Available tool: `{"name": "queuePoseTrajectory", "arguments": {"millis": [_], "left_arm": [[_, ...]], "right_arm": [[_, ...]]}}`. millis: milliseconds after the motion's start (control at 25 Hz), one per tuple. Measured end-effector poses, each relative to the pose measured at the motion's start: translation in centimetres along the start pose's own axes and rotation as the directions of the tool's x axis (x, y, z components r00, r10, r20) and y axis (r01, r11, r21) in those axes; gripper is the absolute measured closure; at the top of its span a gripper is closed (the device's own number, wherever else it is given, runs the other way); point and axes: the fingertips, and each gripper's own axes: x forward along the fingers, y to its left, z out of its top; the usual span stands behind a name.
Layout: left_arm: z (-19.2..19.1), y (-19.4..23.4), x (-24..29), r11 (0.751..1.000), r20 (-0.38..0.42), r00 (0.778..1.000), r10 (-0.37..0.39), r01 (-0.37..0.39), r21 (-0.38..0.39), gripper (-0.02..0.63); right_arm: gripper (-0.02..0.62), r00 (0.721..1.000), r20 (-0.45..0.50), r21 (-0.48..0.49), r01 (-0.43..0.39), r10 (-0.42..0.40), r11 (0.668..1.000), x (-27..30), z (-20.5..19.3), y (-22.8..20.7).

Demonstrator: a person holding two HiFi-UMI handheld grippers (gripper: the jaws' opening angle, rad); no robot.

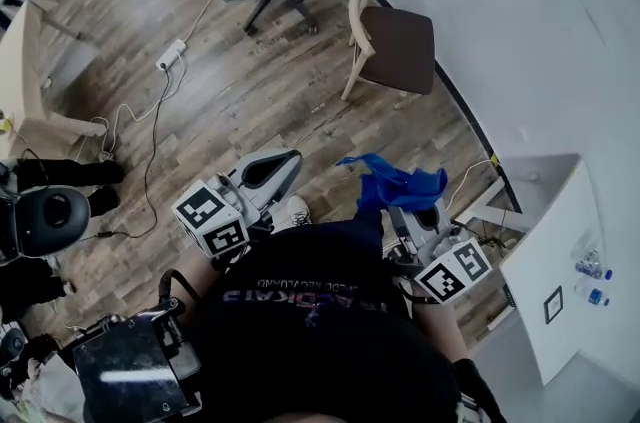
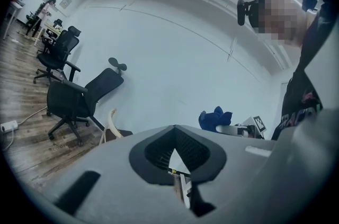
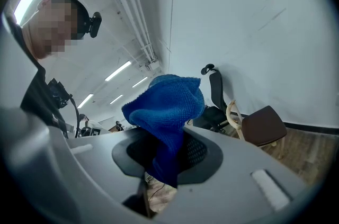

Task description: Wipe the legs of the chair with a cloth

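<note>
Right gripper point(image 3: 165, 157) pinches one blue cloth point(image 3: 167, 106), left gripper point(image 2: 177, 157) closed empty, one wooden chair point(image 1: 396, 47)

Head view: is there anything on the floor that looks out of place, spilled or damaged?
Nothing looks spilled or broken. The one untidy thing is the white power strip on the wood floor, its cable trailing loose across the boards. The wooden chair stands upright by the wall.

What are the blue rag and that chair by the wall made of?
The blue looped-pile cloth, pinched in the right tool, looks like microfibre or terry: fuzzy, matte, limply folded. The brown-seated chair seems to have a pale wooden frame; its seat looks smooth, maybe vinyl or leather.
</note>
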Motion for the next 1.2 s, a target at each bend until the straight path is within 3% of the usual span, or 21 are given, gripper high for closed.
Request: {"name": "queuePoseTrajectory", "arguments": {"millis": [320, 1200], "left_arm": [[0.7, 1.0, -3.8, 1.0, 0.006, 1.0, -0.022, 0.022, -0.012, 0.6], [0.1, 0.6, -3.9, 0.999, 0.006, 0.999, -0.046, 0.046, -0.017, 0.6]], "right_arm": [[0.499, 0.999, -0.041, -0.013, 0.003, -0.004, 1.0, 1.7, -2.3, 3.7], [0.499, 0.998, -0.061, -0.021, -0.003, 0.001, 1.0, 1.5, -3.4, 4.8]]}}
